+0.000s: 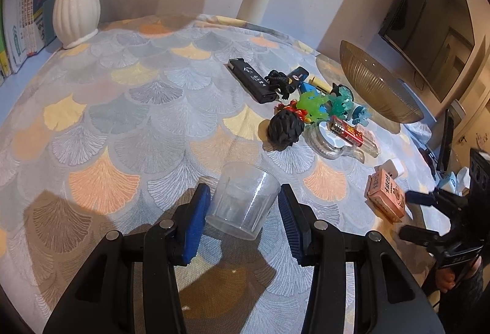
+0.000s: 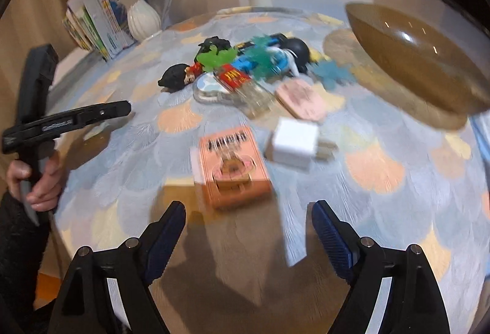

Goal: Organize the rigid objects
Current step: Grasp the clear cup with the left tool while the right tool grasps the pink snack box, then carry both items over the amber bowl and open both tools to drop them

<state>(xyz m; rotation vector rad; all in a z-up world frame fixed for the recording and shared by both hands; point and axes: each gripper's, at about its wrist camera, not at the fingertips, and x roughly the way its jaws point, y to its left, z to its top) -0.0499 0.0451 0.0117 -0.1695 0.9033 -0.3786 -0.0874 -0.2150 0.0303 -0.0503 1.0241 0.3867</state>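
A clear tumbler (image 1: 242, 200) sits tilted between blue pads; an orange box (image 2: 232, 164) lies flat by a white charger (image 2: 294, 147), toys (image 1: 315, 107) heaped beyond.

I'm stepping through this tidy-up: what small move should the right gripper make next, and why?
Probably ease the right gripper forward and down over the orange box. Its jaws stand open with nothing between them, and the box lies just ahead of them, flat on the tablecloth.
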